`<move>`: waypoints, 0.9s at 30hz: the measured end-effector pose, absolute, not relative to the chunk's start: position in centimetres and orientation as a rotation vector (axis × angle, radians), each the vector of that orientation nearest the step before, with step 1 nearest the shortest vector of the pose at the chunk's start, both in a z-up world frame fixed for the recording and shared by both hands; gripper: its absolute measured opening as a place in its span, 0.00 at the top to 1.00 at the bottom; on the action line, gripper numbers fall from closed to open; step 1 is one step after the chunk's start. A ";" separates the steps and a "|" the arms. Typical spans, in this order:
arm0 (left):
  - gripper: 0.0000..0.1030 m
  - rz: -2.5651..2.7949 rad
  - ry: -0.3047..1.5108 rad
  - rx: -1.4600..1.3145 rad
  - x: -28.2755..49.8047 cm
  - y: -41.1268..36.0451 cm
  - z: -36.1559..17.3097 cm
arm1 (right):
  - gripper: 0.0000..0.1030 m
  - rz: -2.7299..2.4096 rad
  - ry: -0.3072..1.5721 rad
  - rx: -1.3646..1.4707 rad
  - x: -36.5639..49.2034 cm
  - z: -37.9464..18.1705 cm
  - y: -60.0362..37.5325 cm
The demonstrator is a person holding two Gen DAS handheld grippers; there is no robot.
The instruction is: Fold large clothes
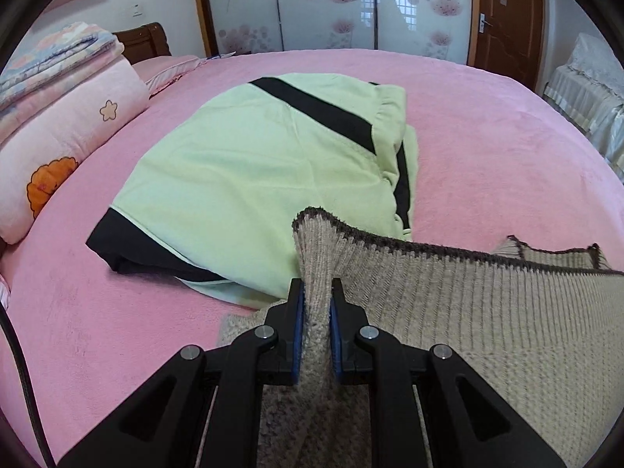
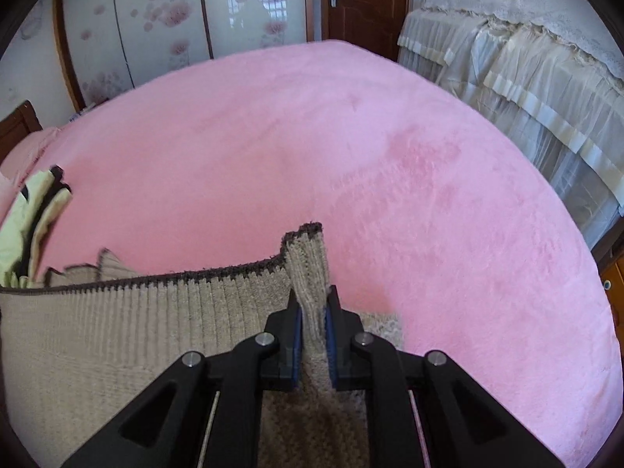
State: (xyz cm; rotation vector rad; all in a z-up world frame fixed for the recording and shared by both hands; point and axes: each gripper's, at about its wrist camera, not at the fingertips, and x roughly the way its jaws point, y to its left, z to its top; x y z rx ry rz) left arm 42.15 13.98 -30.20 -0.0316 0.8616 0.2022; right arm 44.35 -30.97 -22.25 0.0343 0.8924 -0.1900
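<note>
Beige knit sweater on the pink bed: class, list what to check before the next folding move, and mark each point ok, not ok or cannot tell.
1. Left gripper clamped on the sweater edge: ok.
2. Right gripper clamped on the same edge: ok.
3. Edge stretched straight between both grips: ok.
4. Bed bare ahead of the right grip: ok.
5. Green garment clear of the left side: not ok, it lies close.
6. Sleeves tucked in: cannot tell.

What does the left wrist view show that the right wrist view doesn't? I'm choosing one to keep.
Only the left wrist view: the whole folded green garment, stacked bedding, and the left gripper shut on the beige knit sweater.

Only the right wrist view: lace-draped furniture and the right gripper clamping the sweater's other corner.

Both: the sweater's brown-trimmed edge, the pink bed cover, the wooden door.
</note>
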 end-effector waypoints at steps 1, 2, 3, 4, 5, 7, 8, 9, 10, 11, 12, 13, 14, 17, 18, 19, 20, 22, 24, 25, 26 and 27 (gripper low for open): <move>0.90 0.204 0.862 -0.032 42.2 14.0 -30.6 | 0.90 -0.194 0.890 0.034 44.3 -22.5 -31.0; 0.90 0.207 0.861 -0.030 42.1 14.0 -30.8 | 0.90 -0.197 0.889 0.029 44.3 -22.7 -30.9; 0.90 0.209 0.854 -0.026 42.0 13.9 -31.0 | 0.90 -0.200 0.889 0.019 44.2 -22.8 -30.7; 0.90 0.212 0.847 -0.022 41.8 13.9 -31.2 | 0.90 -0.202 0.889 0.010 44.2 -22.7 -30.5; 0.88 0.215 0.844 -0.022 41.7 13.9 -31.2 | 0.89 -0.204 0.888 0.004 44.2 -22.7 -30.4; 0.84 0.212 0.840 -0.028 41.4 13.9 -31.0 | 0.83 -0.191 0.891 0.014 43.9 -22.3 -30.3; 0.74 0.217 0.840 -0.029 41.3 14.0 -30.9 | 0.75 -0.190 0.889 0.016 43.7 -21.9 -30.4; 0.60 0.221 0.847 -0.038 41.2 14.2 -30.7 | 0.71 -0.189 0.886 0.020 43.5 -21.5 -30.5; 0.53 0.227 0.860 -0.056 41.1 14.6 -30.3 | 0.64 -0.176 0.875 0.031 43.0 -20.8 -30.5; 0.41 0.226 0.867 -0.074 40.9 15.0 -30.0 | 0.62 -0.165 0.862 0.034 42.7 -20.2 -30.6; 0.37 0.211 0.871 -0.098 40.6 15.4 -29.5 | 0.62 -0.156 0.844 0.032 42.1 -19.4 -30.6; 0.37 0.196 0.869 -0.112 40.2 15.7 -28.8 | 0.62 -0.147 0.825 0.027 41.3 -18.4 -30.3; 0.37 0.196 0.861 -0.109 39.7 15.7 -28.0 | 0.62 -0.139 0.812 0.020 40.7 -17.5 -30.0; 0.37 0.192 0.809 -0.057 37.1 14.6 -24.8 | 0.62 -0.103 0.765 0.008 37.6 -14.6 -28.4; 0.37 0.181 0.792 -0.047 35.9 13.9 -23.7 | 0.62 -0.079 0.758 0.013 36.5 -13.8 -27.7; 0.36 0.158 0.782 -0.046 34.8 13.4 -22.8 | 0.62 -0.052 0.753 0.014 35.1 -13.1 -26.8; 0.36 0.133 0.789 -0.049 34.0 12.9 -22.1 | 0.62 -0.029 0.752 0.006 33.8 -12.6 -25.7; 0.35 0.078 0.796 -0.081 31.5 11.5 -20.8 | 0.62 0.018 0.748 -0.018 31.3 -12.2 -23.4; 0.26 0.020 0.813 -0.149 28.9 10.2 -20.6 | 0.62 0.073 0.745 -0.024 28.8 -12.3 -21.2; 0.25 -0.012 0.828 -0.193 27.5 9.3 -21.1 | 0.62 0.109 0.750 -0.024 27.6 -12.6 -20.2; 0.25 -0.034 0.845 -0.211 26.6 8.5 -21.6 | 0.62 0.146 0.754 -0.020 26.3 -13.0 -18.9; 0.25 -0.051 0.862 -0.207 25.3 7.3 -22.6 | 0.62 0.181 0.757 -0.013 25.1 -13.5 -17.8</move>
